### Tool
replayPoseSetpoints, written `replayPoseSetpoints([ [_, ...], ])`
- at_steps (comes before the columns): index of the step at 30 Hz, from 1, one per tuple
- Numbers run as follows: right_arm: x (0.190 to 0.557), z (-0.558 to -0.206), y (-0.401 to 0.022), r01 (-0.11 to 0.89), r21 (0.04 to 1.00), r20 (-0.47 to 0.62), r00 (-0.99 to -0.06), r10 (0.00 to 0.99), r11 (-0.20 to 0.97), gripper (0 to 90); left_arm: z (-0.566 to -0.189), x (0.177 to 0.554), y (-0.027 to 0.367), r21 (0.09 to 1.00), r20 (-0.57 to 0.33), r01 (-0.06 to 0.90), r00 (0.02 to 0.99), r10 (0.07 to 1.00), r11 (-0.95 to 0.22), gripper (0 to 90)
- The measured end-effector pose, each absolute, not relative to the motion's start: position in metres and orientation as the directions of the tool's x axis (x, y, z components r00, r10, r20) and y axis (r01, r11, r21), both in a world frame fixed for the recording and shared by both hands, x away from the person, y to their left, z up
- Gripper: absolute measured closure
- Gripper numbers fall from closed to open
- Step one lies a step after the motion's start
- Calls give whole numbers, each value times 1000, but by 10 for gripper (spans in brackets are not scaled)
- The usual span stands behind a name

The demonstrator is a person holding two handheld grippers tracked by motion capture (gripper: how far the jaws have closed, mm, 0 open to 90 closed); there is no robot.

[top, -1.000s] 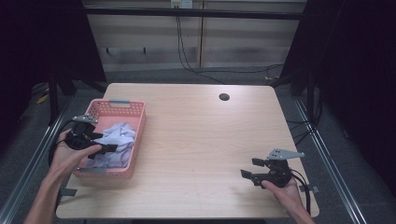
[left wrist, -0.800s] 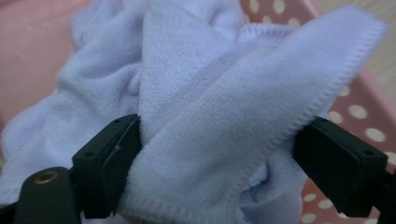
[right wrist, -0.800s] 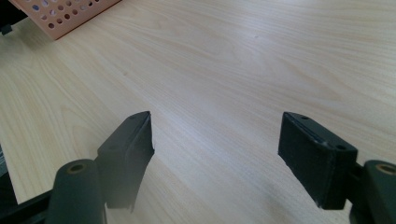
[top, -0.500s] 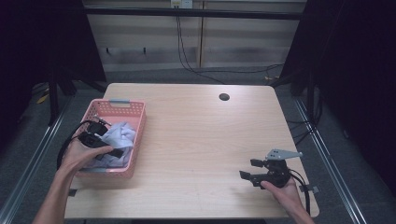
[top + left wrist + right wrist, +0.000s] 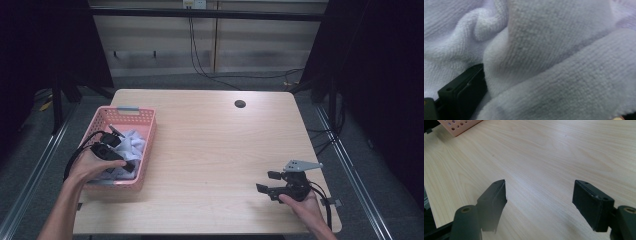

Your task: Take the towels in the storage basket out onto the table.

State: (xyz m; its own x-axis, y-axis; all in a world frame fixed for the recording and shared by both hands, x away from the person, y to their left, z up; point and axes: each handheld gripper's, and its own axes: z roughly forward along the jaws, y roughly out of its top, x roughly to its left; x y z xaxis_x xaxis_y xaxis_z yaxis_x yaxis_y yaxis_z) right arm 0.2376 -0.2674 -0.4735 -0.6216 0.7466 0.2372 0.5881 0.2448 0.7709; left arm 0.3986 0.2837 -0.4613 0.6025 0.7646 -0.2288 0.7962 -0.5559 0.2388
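Note:
A pink plastic basket (image 5: 125, 111) stands at the table's left side and holds pale lilac towels (image 5: 131, 145). My left gripper (image 5: 122, 150) is pushed down into those towels with its jaws apart. In the left gripper view, terry cloth (image 5: 554, 50) bulges between the jaws, and one black finger (image 5: 461, 92) shows at the lower left. My right gripper (image 5: 266, 181) hovers low over the bare wood at the table's front right. It is open with nothing between its jaws (image 5: 539, 200).
The light wooden table (image 5: 210, 140) has a dark round cable hole (image 5: 240, 104) near its far edge. A corner of the basket (image 5: 459, 126) shows at the top left of the right gripper view. Dark floor and metal rails surround the table.
My left gripper has dropped from above the basket's left rim down into the towels. The right gripper has stayed where it was.

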Motion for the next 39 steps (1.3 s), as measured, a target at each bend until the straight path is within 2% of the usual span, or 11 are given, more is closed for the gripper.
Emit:
replayPoseSetpoints([
  [1,238,-474,-267,591,768,238,-622,746,247,270,-462,399,283,233,-228,800,598,768,-553,25],
  [3,237,-474,-266,586,768,227,-627,745,259,270,-462,399,282,243,-244,791,610,754,-561,137],
  [7,237,-473,-265,581,769,219,-633,743,268,272,-461,398,283,243,-259,796,604,753,-555,247],
  [10,237,-474,-265,587,762,221,-631,744,272,272,-459,396,283,252,-267,789,613,744,-560,409],
  [17,237,-474,-264,591,760,222,-628,746,271,272,-455,391,284,288,-255,784,617,745,-550,552],
  [24,239,-474,-265,592,759,220,-624,750,270,272,-450,389,284,298,-230,782,616,753,-548,595],
  [39,238,-475,-264,598,755,225,-621,751,269,272,-426,382,299,403,-171,780,578,798,-479,590],
])
